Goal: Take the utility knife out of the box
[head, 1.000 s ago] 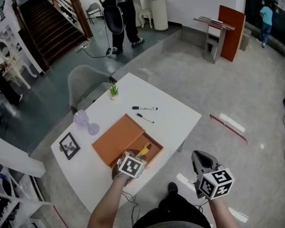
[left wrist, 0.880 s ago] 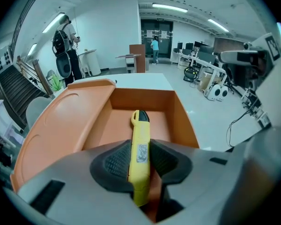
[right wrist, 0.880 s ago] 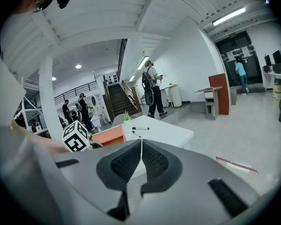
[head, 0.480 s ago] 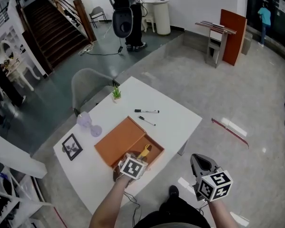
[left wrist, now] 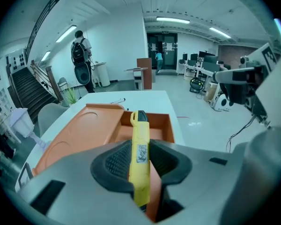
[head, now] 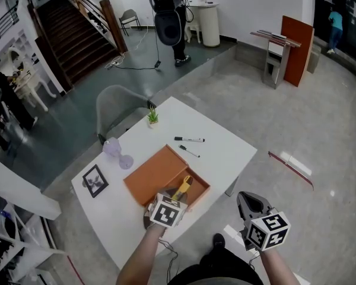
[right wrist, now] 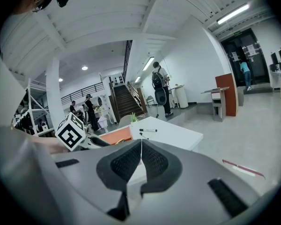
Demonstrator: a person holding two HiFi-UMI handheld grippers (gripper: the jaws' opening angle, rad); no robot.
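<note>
Yellow utility knife (left wrist: 139, 142) pinched in left tongs (left wrist: 140, 162) (just tightened) over box (left wrist: 155, 121) | right tongs (right wrist: 141, 161) pressed together

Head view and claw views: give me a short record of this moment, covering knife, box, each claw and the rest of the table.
knife: yellow, gripped by left claw, tip over the box
box: orange, open, lid lying flat beside it, on white table
left claw: shut on knife; jaws have just been closing
right claw: shut, empty, off the table's edge
also on table: two pens, plant, frame
</note>
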